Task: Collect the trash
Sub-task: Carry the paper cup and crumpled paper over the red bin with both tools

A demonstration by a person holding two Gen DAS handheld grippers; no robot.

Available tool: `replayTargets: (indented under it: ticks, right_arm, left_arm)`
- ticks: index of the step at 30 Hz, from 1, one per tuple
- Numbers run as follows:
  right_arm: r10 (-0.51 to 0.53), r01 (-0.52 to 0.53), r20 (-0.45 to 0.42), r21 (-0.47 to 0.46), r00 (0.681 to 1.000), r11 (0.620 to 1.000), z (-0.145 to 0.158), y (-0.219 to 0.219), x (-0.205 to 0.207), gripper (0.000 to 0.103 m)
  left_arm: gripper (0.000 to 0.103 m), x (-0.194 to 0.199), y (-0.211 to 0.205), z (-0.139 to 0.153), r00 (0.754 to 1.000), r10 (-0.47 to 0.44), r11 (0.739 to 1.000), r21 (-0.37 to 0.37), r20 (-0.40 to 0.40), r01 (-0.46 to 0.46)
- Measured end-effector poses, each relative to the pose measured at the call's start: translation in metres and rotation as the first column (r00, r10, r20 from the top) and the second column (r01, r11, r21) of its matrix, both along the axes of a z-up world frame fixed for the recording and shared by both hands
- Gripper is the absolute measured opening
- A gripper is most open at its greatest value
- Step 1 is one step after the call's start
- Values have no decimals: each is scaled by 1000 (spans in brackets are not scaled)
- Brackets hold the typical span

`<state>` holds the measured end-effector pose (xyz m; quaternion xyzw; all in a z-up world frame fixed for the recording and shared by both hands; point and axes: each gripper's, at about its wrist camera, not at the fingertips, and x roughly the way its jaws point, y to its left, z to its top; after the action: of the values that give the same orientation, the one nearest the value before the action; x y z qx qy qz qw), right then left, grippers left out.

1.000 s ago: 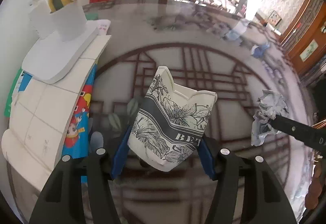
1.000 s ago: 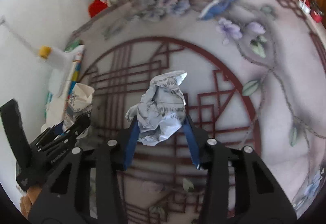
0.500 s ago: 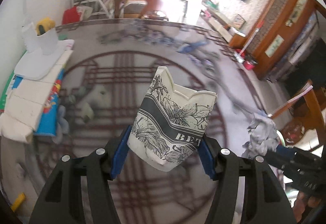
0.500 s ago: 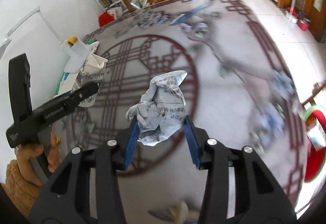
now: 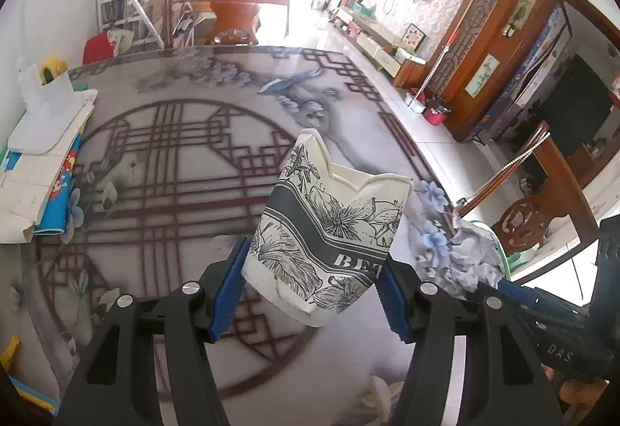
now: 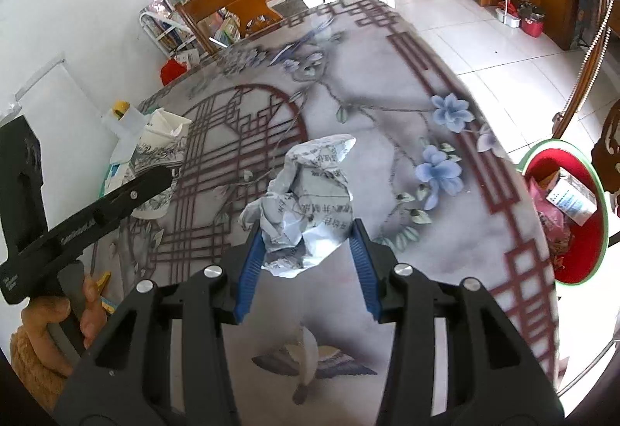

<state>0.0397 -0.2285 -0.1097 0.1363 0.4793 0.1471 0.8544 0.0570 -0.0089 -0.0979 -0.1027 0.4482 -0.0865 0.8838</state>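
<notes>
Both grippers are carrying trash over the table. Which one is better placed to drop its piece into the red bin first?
Likely right. The right gripper holds the crumpled paper nearer the table edge beside the red bin; the left gripper, with the paper cup, sits farther from it.

1. Left tool (image 5: 312,292), across the bottom of the left wrist frame: matte black plastic arms with long slots, and blue ribbed pads (image 5: 228,292) on the inner faces.
2. Round silver screw heads sit on its black arms.
3. Right tool (image 6: 306,263), bottom of the right wrist frame: same black body, blue ribbed pads and silver screws.
4. At left in that frame, the other tool's black side bears small white lettering.
5. Lower left corner: a hand (image 6: 58,321) with a fuzzy tan sleeve cuff (image 6: 33,371).
</notes>
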Motion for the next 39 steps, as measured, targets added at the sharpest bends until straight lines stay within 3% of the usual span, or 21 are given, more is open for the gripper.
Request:
replayTargets:
  ticks: [12,26,39]
  right_arm:
    - [-87,87,10,27,996,996,-1,-62,-9,43]
    - [-180,179,25,44,983,983,-3,-176,-7,43]
    - [-224,223,12,65,975,973,-11,-246,-6,43]
  left_arm:
    - [58,-4,-53,-8,998,-56,998,14,-31,56]
    - [58,7,-163,12,992,-126,991,56,31,124]
    - [59,16,-235,10,988,-151,986,77,11,150]
